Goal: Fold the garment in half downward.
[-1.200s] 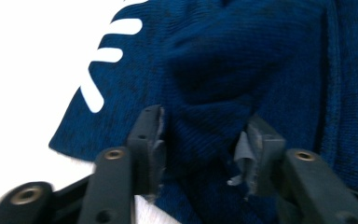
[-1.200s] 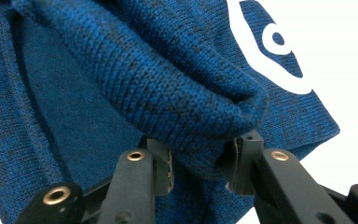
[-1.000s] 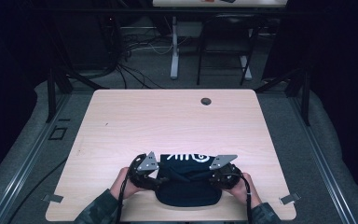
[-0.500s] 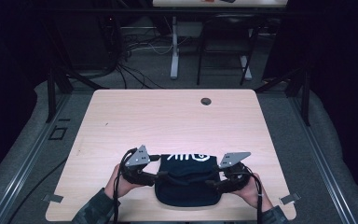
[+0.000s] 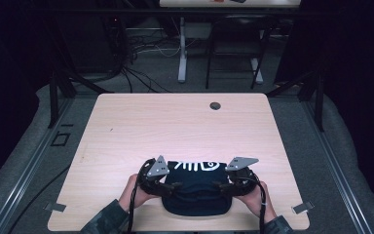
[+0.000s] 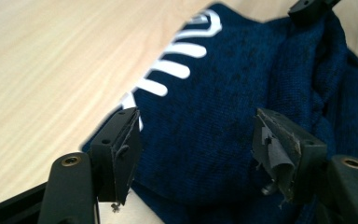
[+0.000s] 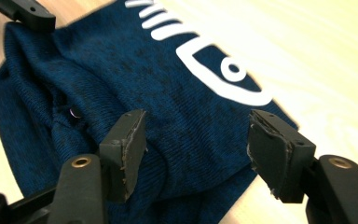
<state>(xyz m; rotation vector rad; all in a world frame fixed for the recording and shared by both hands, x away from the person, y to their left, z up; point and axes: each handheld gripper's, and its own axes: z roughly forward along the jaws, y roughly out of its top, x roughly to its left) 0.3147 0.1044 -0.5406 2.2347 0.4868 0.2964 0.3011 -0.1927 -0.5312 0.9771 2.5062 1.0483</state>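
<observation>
Wood-grain table (image 5: 141, 126) fills the high view, pale and smooth, with rounded corners and a small dark round hole (image 5: 215, 106) near its far edge. Most of its surface lies open ahead of us; the near edge is where we work. A dark blue knit garment (image 5: 195, 192) lies folded there, close to the near edge, white markings on its far side. Our left gripper (image 5: 171, 185) sits at the cloth's left side and our right gripper (image 5: 221, 185) at its right, each held in a hand (image 5: 134, 191).

In the left gripper view, we see the left gripper (image 6: 193, 149) with jaws spread apart, holding nothing, the knit garment (image 6: 242, 93) between and beyond them. Its weave is flecked and soft, with white stripes (image 6: 172, 69) printed on it. The worn pads (image 6: 279, 149) look frayed.

In the right gripper view, the right gripper (image 7: 196, 149) is likewise spread and empty over the garment (image 7: 135, 79), whose white print (image 7: 223, 74) shows an eye-like shape. Bare table (image 7: 326, 60) runs beyond the cloth's edge.
</observation>
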